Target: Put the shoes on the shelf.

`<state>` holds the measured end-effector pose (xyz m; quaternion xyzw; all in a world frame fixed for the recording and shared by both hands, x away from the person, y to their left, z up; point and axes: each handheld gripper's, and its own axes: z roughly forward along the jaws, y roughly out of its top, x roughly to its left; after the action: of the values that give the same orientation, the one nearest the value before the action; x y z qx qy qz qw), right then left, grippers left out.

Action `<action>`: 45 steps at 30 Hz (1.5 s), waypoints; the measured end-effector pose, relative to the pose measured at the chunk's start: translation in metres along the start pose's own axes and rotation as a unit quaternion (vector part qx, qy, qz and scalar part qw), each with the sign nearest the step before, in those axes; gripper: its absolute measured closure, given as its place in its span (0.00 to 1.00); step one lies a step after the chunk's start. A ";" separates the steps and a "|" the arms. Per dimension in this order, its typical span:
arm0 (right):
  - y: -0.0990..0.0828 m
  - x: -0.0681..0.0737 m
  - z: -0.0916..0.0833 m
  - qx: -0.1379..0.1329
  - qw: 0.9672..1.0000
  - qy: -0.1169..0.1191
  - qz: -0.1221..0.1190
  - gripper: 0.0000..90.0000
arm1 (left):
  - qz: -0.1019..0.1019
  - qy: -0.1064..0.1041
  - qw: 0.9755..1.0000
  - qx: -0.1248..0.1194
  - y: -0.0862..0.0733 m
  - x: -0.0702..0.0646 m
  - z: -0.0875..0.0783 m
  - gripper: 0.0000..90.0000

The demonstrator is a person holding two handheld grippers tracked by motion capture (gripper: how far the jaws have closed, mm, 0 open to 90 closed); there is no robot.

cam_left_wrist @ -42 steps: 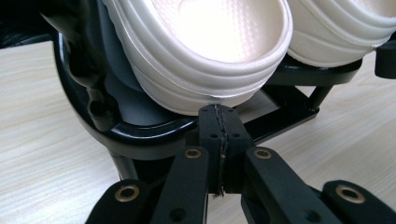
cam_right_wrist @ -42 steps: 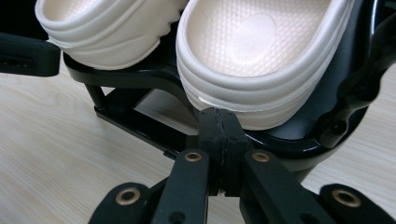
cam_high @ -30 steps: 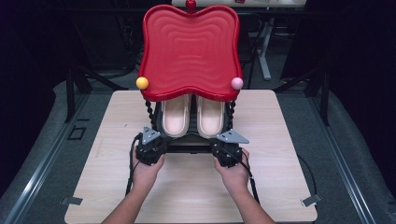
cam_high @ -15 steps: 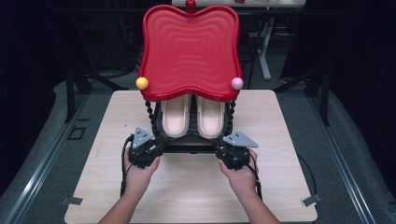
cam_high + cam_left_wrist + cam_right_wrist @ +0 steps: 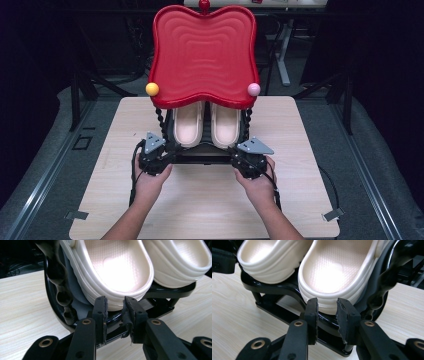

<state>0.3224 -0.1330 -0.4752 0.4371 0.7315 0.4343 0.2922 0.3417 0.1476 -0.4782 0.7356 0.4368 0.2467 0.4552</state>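
Observation:
A black shoe rack [image 5: 202, 154] with a red wavy top [image 5: 202, 50] stands on the table, holding two cream clogs [image 5: 188, 124] [image 5: 224, 124] side by side. My left gripper [image 5: 170, 152] is at the rack's front left corner and my right gripper [image 5: 235, 157] at its front right. In the left gripper view the jaws [image 5: 115, 306] have just been opening. The glossy black front rail [image 5: 113, 317] lies in the gap below a clog's heel [image 5: 117, 267], and the pads do not press on it. The right gripper's jaws [image 5: 327, 307] have likewise just opened, standing apart under the other clog [image 5: 339, 267].
The light wooden table [image 5: 200, 205] has bare room in front of and beside the rack. A yellow ball [image 5: 152, 89] and a pink ball [image 5: 254, 89] sit at the red top's lower corners. Dark floor, rails and furniture legs surround the table.
Both grippers' jaws went from shut at the rack's front corners to standing apart. The hands shifted a little outward and otherwise stayed put. The rack and clogs have not moved.

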 end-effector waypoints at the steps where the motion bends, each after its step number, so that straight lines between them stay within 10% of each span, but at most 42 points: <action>1: 0.000 0.000 0.002 0.002 1.000 -0.002 -0.001 0.79 | 0.000 -0.001 1.000 -0.001 0.000 0.000 0.001 0.80; 25: 0.005 0.009 0.019 -0.008 0.999 0.021 0.033 0.77 | -0.010 -0.006 1.000 -0.010 0.003 -0.005 0.008 0.78; 45: 0.021 0.000 0.028 -0.034 0.995 -0.012 0.088 0.59 | -0.044 0.016 0.998 -0.031 0.019 -0.002 0.022 0.57</action>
<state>0.3533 -0.1177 -0.4691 0.4943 0.6715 0.4780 0.2763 0.3653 0.1325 -0.4713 0.6970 0.4683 0.2515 0.4812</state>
